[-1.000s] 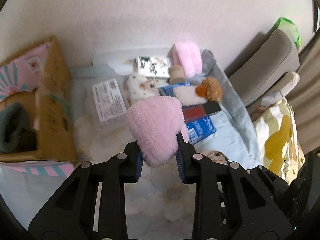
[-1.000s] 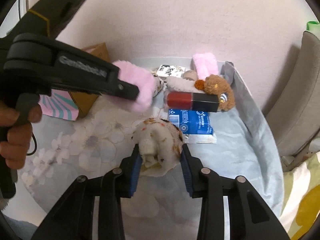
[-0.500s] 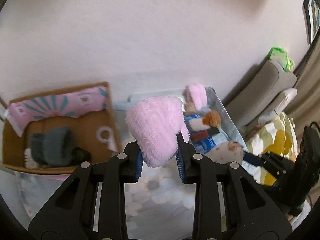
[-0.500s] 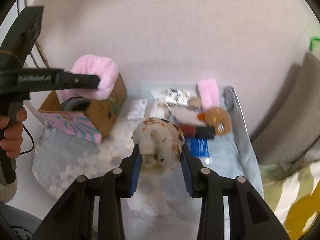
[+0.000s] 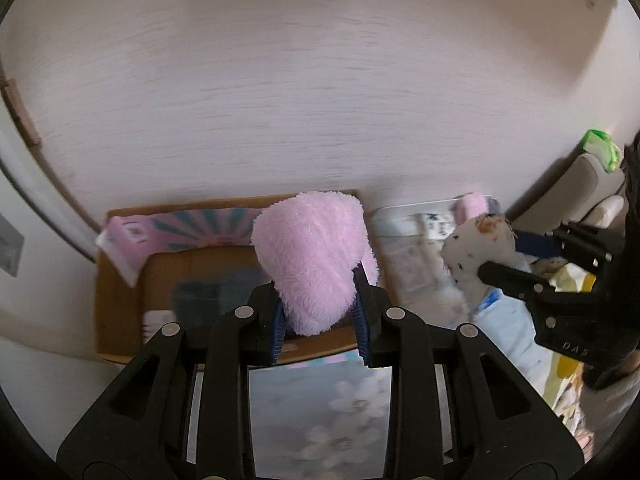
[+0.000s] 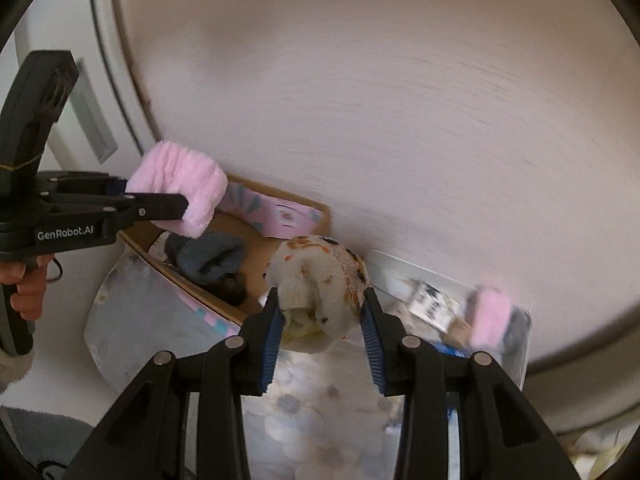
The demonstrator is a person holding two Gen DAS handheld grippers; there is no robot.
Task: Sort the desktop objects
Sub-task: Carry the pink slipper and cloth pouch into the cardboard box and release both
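Socks are gripped: pink sock by left gripper, spotted sock by right gripper; both now raised toward box at 10 o'clock.

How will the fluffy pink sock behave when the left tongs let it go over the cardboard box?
The pink sock looks soft: the left tongs pinch it narrow. It probably drops limp into the cardboard box, without rolling. It seems light.

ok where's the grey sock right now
The grey sock lies inside the cardboard box, left of centre in the right wrist view, below the pink fluffy sock clamped in the left gripper.
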